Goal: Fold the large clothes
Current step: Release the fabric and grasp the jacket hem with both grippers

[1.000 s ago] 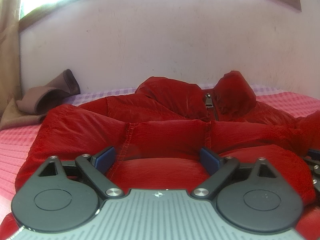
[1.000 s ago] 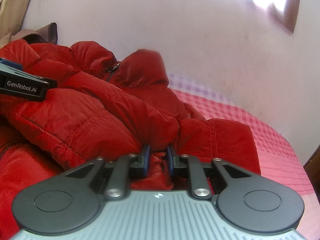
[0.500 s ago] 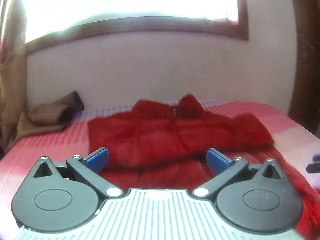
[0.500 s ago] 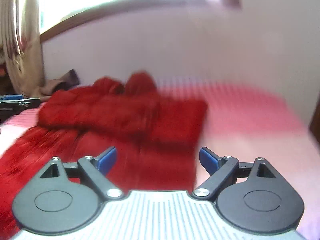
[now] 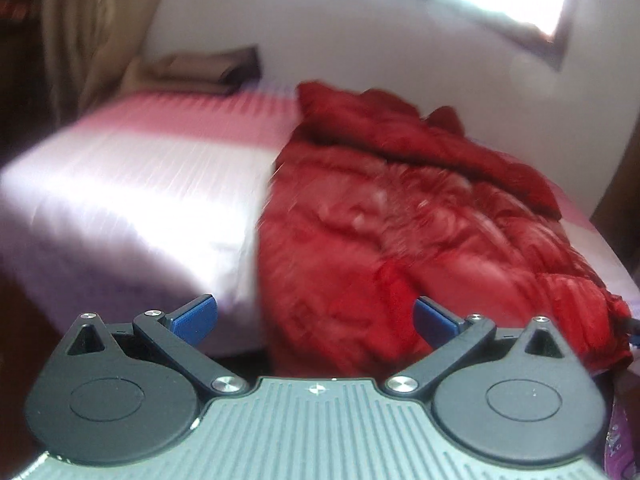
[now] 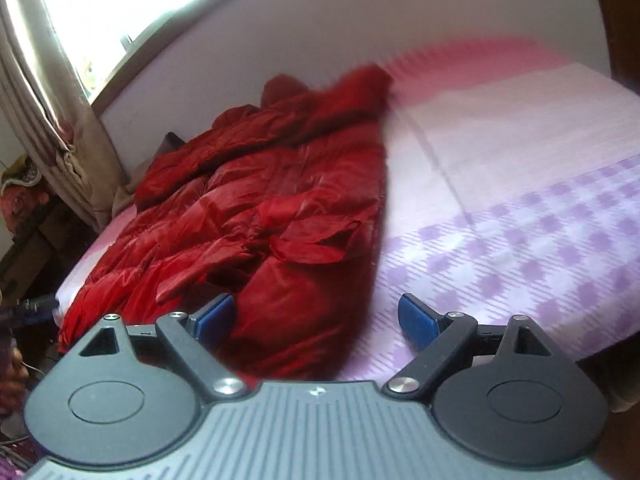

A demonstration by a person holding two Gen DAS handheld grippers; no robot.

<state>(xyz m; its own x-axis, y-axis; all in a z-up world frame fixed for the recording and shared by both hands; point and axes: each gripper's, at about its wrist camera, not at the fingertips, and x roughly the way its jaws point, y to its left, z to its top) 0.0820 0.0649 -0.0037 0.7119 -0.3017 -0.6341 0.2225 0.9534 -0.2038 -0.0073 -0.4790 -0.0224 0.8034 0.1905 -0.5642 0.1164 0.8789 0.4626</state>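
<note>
A red jacket [image 5: 404, 216] lies spread on the bed [image 5: 132, 196], its length running from the near edge back toward the wall [image 5: 360, 40]. Its collar end sits nearest the wall, and its hem hangs just over the bed's front edge. In the right wrist view the jacket [image 6: 260, 216] covers the bed's left part, with the checked sheet [image 6: 520, 208] bare to its right; a loose flap of red cloth lies on top of the jacket near the hem.

The left gripper [image 5: 314, 316] has its jaws wide apart and clamps nothing; the jacket's hem shows beyond the gap, clear of both blue pads [image 5: 194, 318]. The right gripper [image 6: 316, 316] also stands with jaws apart, having just opened, and holds nothing; the jacket's edge lies past its left pad [image 6: 214, 314], not touched.

A brown cloth [image 5: 200, 68] sits at the bed's far corner against the wall, beside a curtain [image 5: 80, 32]. Both views are blurred.
</note>
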